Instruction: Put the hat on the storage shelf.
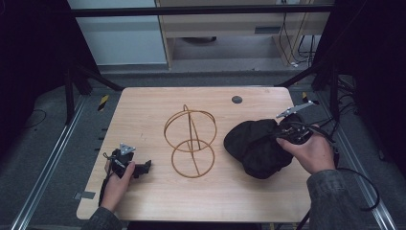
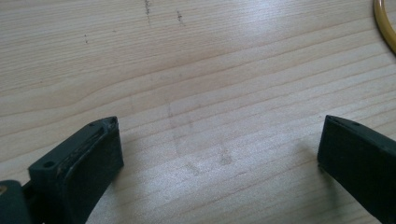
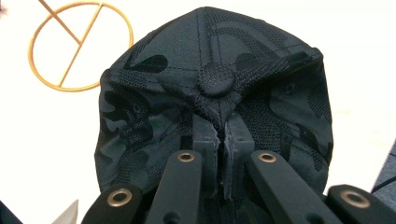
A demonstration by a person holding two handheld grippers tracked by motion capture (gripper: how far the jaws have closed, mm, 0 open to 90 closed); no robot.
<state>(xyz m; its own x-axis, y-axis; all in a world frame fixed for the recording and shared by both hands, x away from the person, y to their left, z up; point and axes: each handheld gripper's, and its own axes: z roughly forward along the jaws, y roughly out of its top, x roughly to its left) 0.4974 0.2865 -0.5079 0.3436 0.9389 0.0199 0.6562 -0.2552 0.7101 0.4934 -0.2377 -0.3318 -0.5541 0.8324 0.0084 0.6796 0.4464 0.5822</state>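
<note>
A dark camouflage cap (image 1: 256, 146) sits at the right of the wooden table (image 1: 143, 115). My right gripper (image 1: 283, 130) is shut on the cap's crown. In the right gripper view the cap (image 3: 154, 93) hangs in front of the jaws, and my right gripper (image 3: 223, 133) pinches its fabric just below the top button (image 3: 215, 79). A gold wire stand (image 1: 190, 142), made of two rings joined by rods, rises at the table's middle. My left gripper (image 1: 143, 167) rests on the table near the front left, held by a hand. Its jaws stand wide open over bare wood (image 2: 219, 135).
One ring of the gold wire stand (image 3: 77, 44) lies beyond the cap, and an edge of the stand (image 2: 385, 23) is also close to the left gripper. A small dark round hole cover (image 1: 236, 99) sits near the table's far edge. Cables (image 1: 354, 177) trail off the right side.
</note>
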